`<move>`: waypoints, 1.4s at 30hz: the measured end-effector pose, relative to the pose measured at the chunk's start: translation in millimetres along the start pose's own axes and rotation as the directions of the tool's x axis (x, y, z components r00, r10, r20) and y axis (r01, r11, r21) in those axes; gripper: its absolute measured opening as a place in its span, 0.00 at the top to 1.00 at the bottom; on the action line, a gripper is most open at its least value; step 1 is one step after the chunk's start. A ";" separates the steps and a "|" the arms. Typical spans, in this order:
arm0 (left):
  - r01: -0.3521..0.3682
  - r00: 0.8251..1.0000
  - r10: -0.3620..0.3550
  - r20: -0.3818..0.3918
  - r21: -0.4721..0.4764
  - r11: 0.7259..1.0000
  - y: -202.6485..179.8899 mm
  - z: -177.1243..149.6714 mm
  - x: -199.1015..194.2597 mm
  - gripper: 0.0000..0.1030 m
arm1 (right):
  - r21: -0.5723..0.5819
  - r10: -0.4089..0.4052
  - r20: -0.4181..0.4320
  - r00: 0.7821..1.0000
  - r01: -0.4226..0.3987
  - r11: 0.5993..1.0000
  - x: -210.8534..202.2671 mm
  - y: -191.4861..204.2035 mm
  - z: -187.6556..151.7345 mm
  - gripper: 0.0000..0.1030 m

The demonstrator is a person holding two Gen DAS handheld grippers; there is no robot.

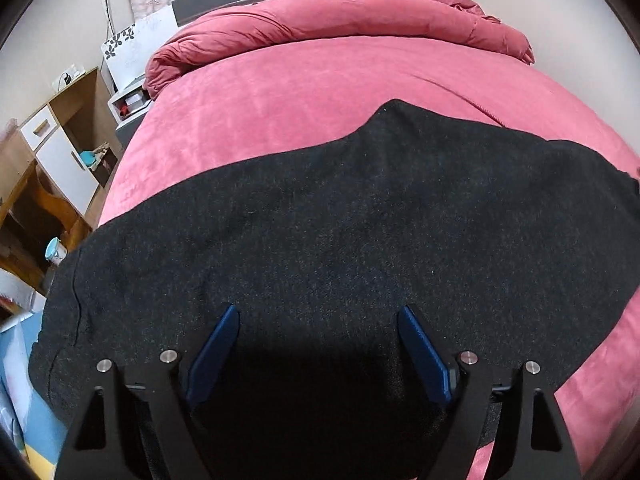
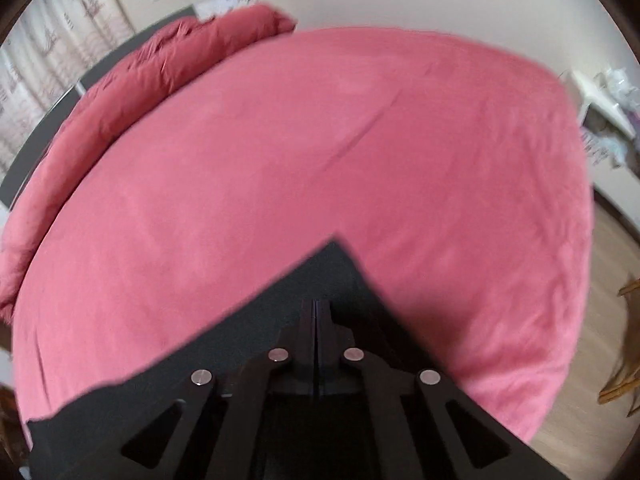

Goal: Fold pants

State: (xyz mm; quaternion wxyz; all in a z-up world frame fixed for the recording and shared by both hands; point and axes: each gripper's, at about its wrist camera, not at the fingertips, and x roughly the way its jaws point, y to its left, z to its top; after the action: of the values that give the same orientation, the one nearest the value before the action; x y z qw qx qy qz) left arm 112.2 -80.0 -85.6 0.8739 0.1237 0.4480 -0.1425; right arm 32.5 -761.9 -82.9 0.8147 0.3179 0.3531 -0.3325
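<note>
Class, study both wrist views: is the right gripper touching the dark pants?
Touching. In the right wrist view the right gripper has its jaws shut together over a corner of the dark pants, the cloth spreading out from between them.

Dark pants on a pink bed

The dark charcoal, soft woolly pants (image 1: 320, 220) lie spread flat and wide across the near part of the pink bed cover. A seam runs down the left edge. In the right wrist view, one pointed corner of the pants (image 2: 332, 264) sticks out over the pink.
</note>
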 end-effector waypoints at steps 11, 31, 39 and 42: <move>-0.005 1.000 0.005 0.014 -0.004 1.000 -7.0 -1.1 1.9 0.15 | -0.054 0.003 -0.110 0.994 -0.009 0.999 15.7 -0.5 -3.3 0.55; 0.005 1.000 -0.005 0.003 0.006 1.000 -7.5 -1.2 2.5 0.13 | -0.044 -0.064 0.017 0.998 0.064 0.997 2.3 1.0 -8.1 0.65; 0.009 1.000 -0.008 0.019 -0.007 1.000 -13.9 -9.8 -2.5 0.11 | -0.038 0.125 0.067 0.990 -0.123 0.992 -81.8 -48.0 -85.0 0.65; 0.027 0.999 -0.028 0.016 0.026 0.999 -20.5 -15.4 -7.8 0.11 | -0.088 0.070 -0.030 0.997 -0.073 0.993 -73.0 -52.7 -122.7 0.71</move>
State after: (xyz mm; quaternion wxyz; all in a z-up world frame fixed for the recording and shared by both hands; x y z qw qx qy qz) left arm 89.0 -92.7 -89.7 0.8739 0.1274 0.4405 -0.1611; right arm -91.2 -676.8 -107.7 0.8346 0.2981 0.3670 -0.2826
